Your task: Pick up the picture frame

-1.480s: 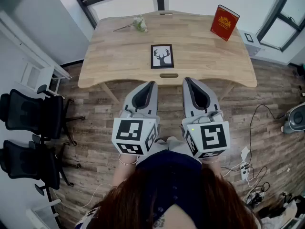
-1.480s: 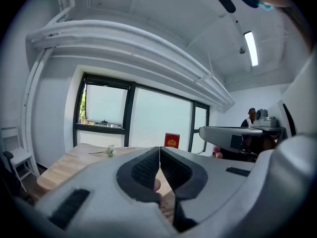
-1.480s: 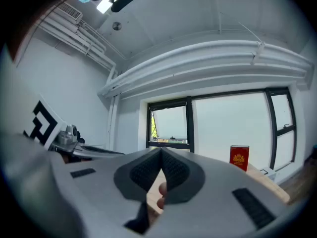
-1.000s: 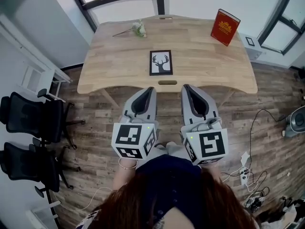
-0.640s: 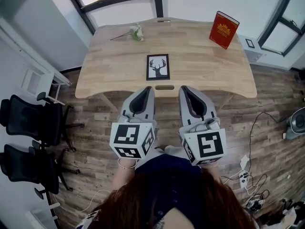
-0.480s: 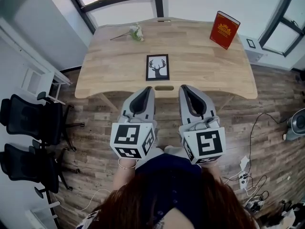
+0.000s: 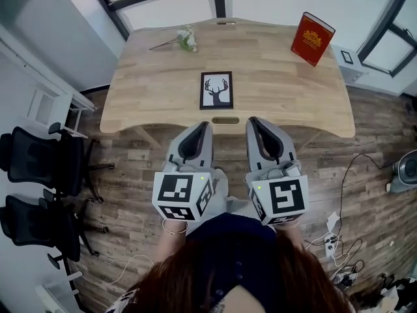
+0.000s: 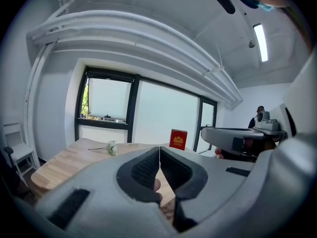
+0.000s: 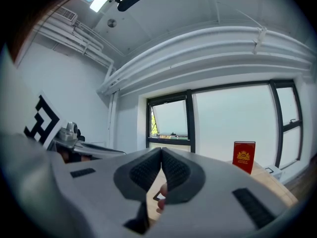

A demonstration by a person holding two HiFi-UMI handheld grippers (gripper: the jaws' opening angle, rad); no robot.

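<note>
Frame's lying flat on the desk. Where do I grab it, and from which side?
Probably the picture frame by its near short edge, approached from the front of the desk: it lies flat, lengthwise toward you, so that edge is closest.

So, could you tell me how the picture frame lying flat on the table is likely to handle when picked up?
The picture frame looks thin and flat-edged, so it should probably stay stiff and not roll. It lies flat on the smooth wooden table, so it may slide when pushed. Any glass front, which I cannot confirm, would make it fragile.

Wooden table point(image 7: 280, 96): picture frame point(image 7: 215, 90), flower point(image 7: 187, 39), book point(image 7: 312, 38)
</note>
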